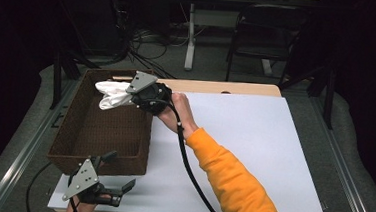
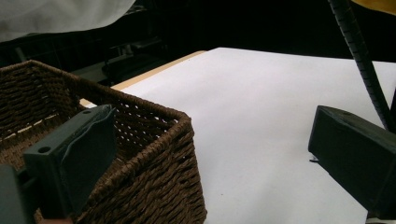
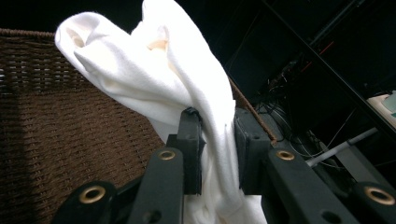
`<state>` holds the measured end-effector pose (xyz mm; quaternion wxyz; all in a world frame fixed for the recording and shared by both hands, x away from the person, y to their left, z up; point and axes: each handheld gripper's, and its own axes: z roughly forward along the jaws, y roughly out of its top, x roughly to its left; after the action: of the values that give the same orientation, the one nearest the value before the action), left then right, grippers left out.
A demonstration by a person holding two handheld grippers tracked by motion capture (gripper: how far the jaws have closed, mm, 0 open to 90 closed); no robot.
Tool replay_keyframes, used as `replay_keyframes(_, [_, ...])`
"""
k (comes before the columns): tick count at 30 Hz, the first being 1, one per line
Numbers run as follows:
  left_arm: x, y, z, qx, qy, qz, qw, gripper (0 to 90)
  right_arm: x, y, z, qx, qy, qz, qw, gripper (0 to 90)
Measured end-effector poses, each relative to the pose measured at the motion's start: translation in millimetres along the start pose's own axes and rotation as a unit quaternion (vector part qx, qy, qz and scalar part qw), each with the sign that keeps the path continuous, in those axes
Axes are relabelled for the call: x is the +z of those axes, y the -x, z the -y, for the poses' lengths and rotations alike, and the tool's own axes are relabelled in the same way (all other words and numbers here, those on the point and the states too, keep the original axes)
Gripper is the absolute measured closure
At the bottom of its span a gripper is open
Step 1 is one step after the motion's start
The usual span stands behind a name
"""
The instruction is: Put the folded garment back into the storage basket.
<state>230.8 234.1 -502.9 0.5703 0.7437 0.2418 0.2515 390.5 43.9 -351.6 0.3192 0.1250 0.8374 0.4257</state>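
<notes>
A white cloth [image 1: 111, 93] hangs over the far part of a brown wicker basket [image 1: 73, 143] on the table's left. My right gripper [image 1: 135, 96] is shut on the cloth, held by a hand in an orange sleeve. In the right gripper view the white cloth [image 3: 163, 79] is pinched between the two black jaws, with the basket's wall [image 3: 56, 121] behind it. My left gripper [image 1: 121, 174] rests at the basket's near right corner, open, one jaw over the basket rim [image 2: 154, 109] and the other over the table, nothing between them.
A white mat [image 1: 253, 145] covers the wooden table [image 1: 227, 87]. The right gripper's black cable [image 1: 191, 171] trails across it toward the near edge. A dark chair [image 1: 266, 36], a table leg and floor cables stand beyond the far edge.
</notes>
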Motion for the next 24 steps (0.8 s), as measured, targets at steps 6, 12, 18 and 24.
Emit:
replay_keyframes(6, [-1.1, 0.2, 0.0, -0.001, 0.001, 0.000, 1.0000, 1.1, 1.3, -0.5, -4.3, 0.007, 0.007, 0.002, 1.0000, 74.8])
replay_keyframes(12, [-1.0, 0.0, -0.1, -0.002, 0.002, 0.000, 1.0000, 1.1, 6.7, -5.0, -7.0, 0.012, 0.007, -0.002, 0.9999, 74.8])
replay_keyframes(18, [-1.0, -0.1, -0.3, -0.002, 0.003, 0.000, 1.0000, 1.1, 11.4, -7.5, -10.0, 0.016, 0.005, -0.001, 0.9999, 74.8])
replay_keyframes(24, [-1.5, -0.1, -0.2, -0.003, 0.004, -0.001, 1.0000, 1.1, 16.0, -10.5, -11.3, 0.018, 0.009, -0.001, 0.9998, 74.8])
